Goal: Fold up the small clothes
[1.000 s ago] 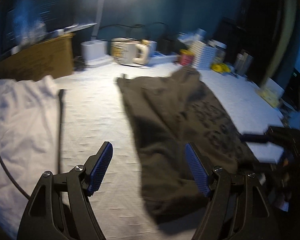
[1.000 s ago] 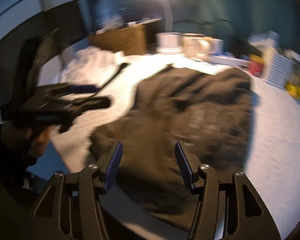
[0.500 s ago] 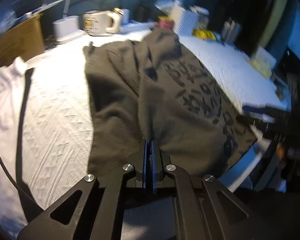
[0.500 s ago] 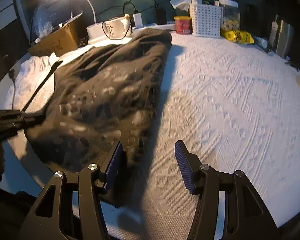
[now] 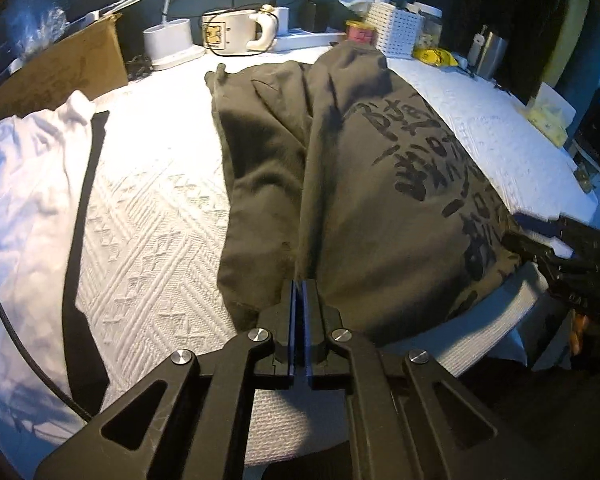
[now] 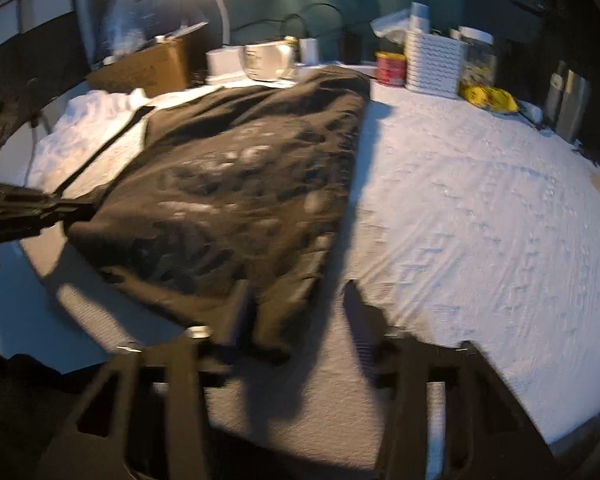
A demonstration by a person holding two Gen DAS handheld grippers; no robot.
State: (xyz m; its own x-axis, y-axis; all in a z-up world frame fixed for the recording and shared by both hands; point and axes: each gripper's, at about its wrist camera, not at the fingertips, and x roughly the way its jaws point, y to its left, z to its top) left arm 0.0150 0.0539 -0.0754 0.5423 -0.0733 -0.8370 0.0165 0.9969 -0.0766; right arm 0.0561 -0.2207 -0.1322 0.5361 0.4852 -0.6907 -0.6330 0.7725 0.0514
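Your left tongs [image 5: 300,292] are clamped flat on the near hem of the shirt [image 5: 380,208], their blue ribbed pads pressed together with the soft cloth pinched between them. The shirt is dark olive, fleecy and matte, with black brush-like lettering printed across it; it lies rumpled in long folds down the middle of the table [image 5: 148,216], its hem at the near edge. The table wears a white cover with a raised woven pattern of diamonds and chevrons.

Your right tongs [image 6: 296,300] are blurred and closing, with the shirt's near right corner between the fingers; the pads are not yet pressing on it.

To the left lies a crumpled white cloth [image 5: 24,184] with a flat black strap [image 5: 82,216] across it. A brown cardboard box [image 5: 60,76] and a rounded cream kettle [image 5: 236,32] stand at the far edge.
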